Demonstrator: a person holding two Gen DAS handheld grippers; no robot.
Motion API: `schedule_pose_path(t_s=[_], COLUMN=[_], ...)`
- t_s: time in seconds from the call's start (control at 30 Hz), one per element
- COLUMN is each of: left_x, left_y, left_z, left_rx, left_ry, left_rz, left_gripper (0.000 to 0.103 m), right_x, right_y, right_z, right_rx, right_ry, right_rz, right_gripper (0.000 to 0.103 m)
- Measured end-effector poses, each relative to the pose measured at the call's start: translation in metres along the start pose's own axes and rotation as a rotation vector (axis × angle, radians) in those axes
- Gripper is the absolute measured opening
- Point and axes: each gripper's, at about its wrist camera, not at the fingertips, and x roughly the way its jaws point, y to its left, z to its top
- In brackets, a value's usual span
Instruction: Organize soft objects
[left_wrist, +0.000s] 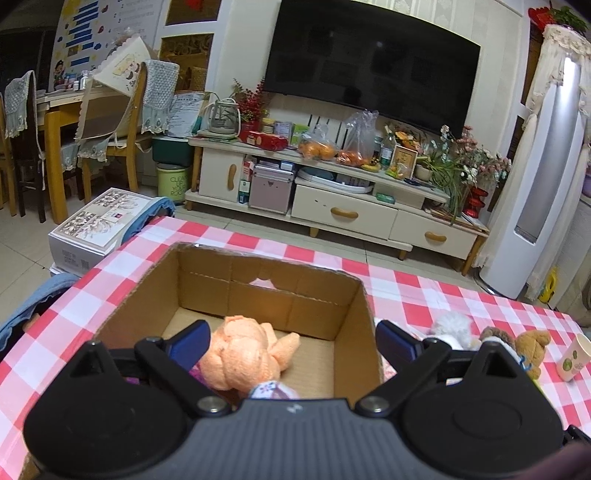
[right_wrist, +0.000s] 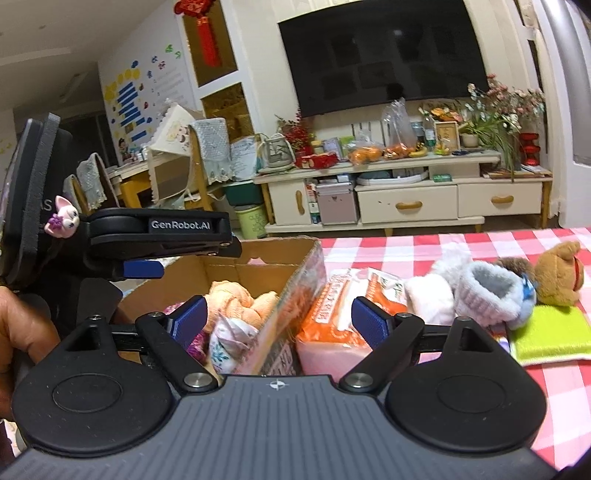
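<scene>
Both the left claw (left_wrist: 291, 338) and right claw (right_wrist: 277, 317) stand released over the cardboard box (left_wrist: 354, 325), where the light, squashy orange towel (left_wrist: 243, 354) lies at 6 o'clock; pinching its bunched middle looks best.

Both wrist views close, facing TV wall; share cardboard box (left_wrist: 347, 295).
</scene>
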Motion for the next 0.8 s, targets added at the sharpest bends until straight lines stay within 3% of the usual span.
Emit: schedule_pose_path(t_s=[0.53,0.8], left_x=[0.0,-0.002], left_y=[-0.033,-0.049], left_z=[-0.008,-0.012], left_rx=[0.061,0.095], left_ry=[0.002,-0.015], left_rz=[-0.051,-0.064], left_gripper=[0.096,0.102], right_x=[-0.013,-0.02], right_y=[-0.015,-0.025], right_z=[-0.007,-0.01], right_rx=[-0.008,0.014], right_ry=[-0.021,-0.029], right_rz=[-0.055,-0.083], right_gripper=[0.103,0.103])
